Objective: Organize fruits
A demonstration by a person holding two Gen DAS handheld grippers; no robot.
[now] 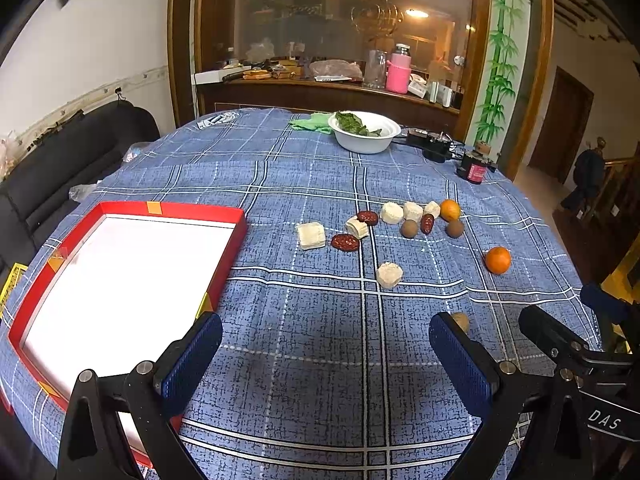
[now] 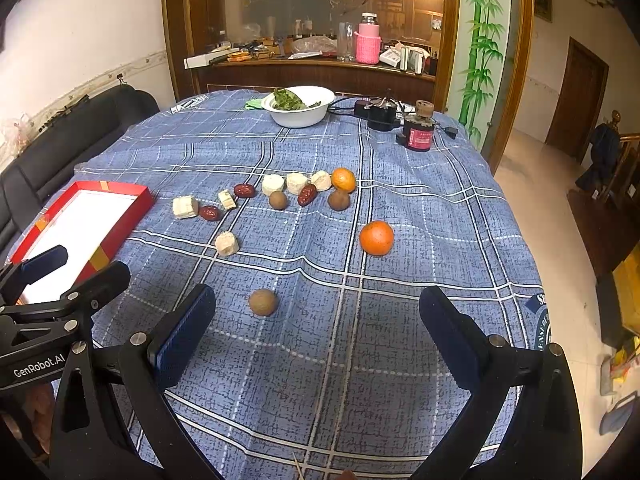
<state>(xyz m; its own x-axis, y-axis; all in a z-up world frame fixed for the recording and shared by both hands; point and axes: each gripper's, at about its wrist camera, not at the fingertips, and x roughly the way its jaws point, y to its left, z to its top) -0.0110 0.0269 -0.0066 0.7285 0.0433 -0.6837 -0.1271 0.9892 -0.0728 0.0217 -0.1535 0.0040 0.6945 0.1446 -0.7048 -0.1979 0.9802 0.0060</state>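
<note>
A red box with a white inside point(image 1: 240, 224) point(image 2: 136, 194) lies on the table's left. Fruits lie scattered mid-table: two oranges point(image 1: 498, 260) point(image 2: 376, 238), point(image 1: 450, 210) point(image 2: 343, 180), red dates point(image 1: 345, 242) point(image 2: 209, 213), brown round fruits point(image 2: 263, 302) point(image 1: 461, 321), and pale cut pieces point(image 1: 311, 235) point(image 2: 227, 243). My left gripper point(image 1: 326, 354) is open and empty above the cloth beside the box. My right gripper point(image 2: 318, 332) is open and empty, just short of the near brown fruit. The left gripper point(image 2: 76, 266) also shows in the right wrist view.
A blue plaid cloth point(image 1: 304, 360) covers the round table. A white bowl of greens point(image 1: 364, 132) point(image 2: 300, 110), a black cable device point(image 2: 380, 114) and a small black-and-red jar point(image 2: 418, 132) stand at the far edge. A dark sofa point(image 1: 60, 168) is left.
</note>
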